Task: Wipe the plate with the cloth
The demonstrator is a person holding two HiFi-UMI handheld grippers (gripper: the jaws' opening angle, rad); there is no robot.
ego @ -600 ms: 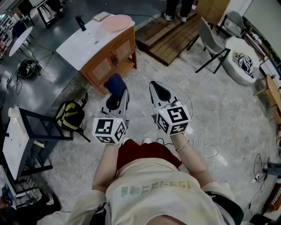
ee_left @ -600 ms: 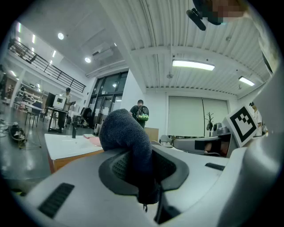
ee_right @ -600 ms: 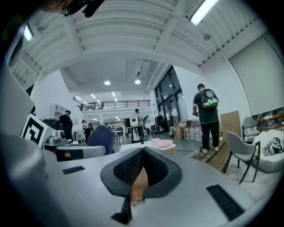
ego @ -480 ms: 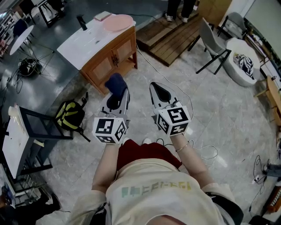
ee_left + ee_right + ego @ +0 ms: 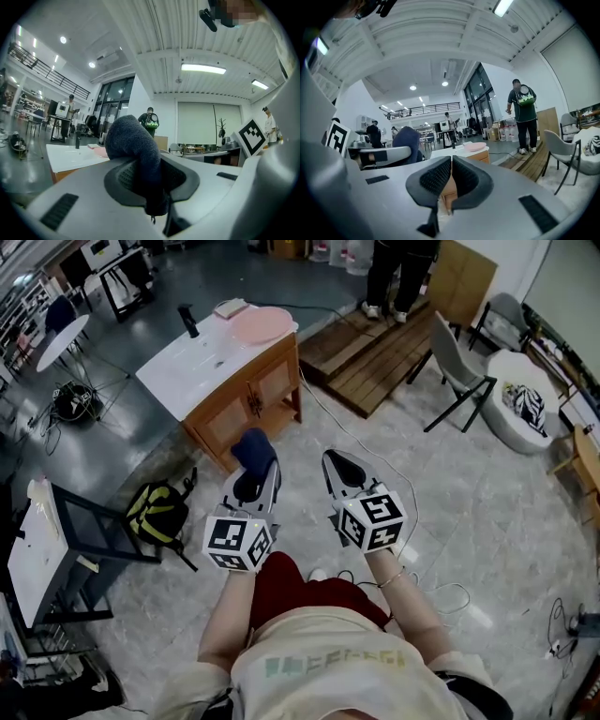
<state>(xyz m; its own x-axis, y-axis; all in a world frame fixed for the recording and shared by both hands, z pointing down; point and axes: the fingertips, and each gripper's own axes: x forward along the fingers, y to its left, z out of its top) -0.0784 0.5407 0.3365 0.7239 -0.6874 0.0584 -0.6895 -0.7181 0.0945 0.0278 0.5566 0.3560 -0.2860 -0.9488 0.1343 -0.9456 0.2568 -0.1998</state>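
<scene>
- While the person stands on the pale stone floor, the left gripper pinches the dark blue cloth between its pads, jaws pressed onto the fabric.
- Seen in the left gripper view, the cloth rises out of the pads as a thick folded roll. Its long axis runs upward, leaning a little left, and its rounded free end is uppermost.
- From the head view, that same free end juts forward past the jaw tips, along the gripper's own line, toward the wooden cabinet.
- The right gripper holds nothing; its two black pads are pressed together, with only a thin seam between them.
- Both grippers are held side by side in front of the person's body, near each other but apart.
- The pink plate lies flat, face up, at the far right corner of the cabinet's white top, well apart from both grippers.
- In the right gripper view the plate shows as a thin pink edge-on disc just above the closed pads.
- The cloth's lower end is buried between the left pads, so how much is clamped cannot be told.
- A dark upright object and a flat pale item share the top near the plate; both are too small to identify.
- A standing person beyond the cabinet is cut off by the picture's top edge.
</scene>
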